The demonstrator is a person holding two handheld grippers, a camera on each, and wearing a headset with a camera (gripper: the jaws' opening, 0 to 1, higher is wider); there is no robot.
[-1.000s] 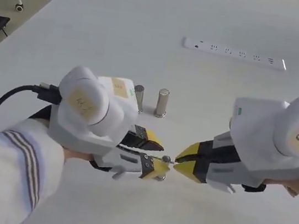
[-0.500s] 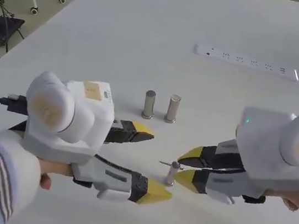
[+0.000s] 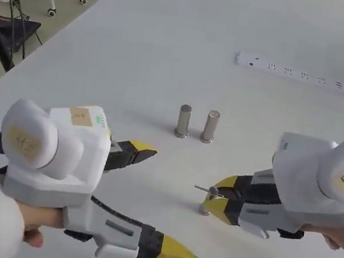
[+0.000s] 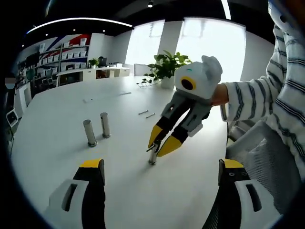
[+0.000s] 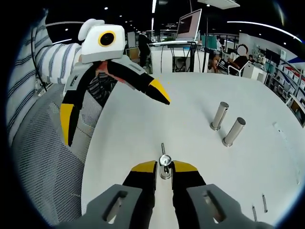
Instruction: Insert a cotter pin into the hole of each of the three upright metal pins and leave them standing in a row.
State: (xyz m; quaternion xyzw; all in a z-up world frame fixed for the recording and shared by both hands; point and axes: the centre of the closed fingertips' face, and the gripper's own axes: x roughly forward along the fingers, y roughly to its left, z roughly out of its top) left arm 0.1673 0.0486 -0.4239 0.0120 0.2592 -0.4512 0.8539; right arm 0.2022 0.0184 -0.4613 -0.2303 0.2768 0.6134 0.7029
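While the right gripper has its jaws closed narrow on the near metal pin, that pin stands on the white bench with a cotter pin poking out sideways near its top. The left gripper hangs close by, jaws wide, holding nothing. Two other metal pins stand side by side farther off, and I see no cotter pin in them.

What could go wrong? The cotter pin is thin and may sit loose, so a bump or a tilt could make it slide out. If the right jaws open with a jerk, the near metal pin could wobble and fall over. It stands apart from the other two, so it likely needs moving to make a row, and a sloppy push there could knock them down. The wide left jaws could also hit it on a careless swing.
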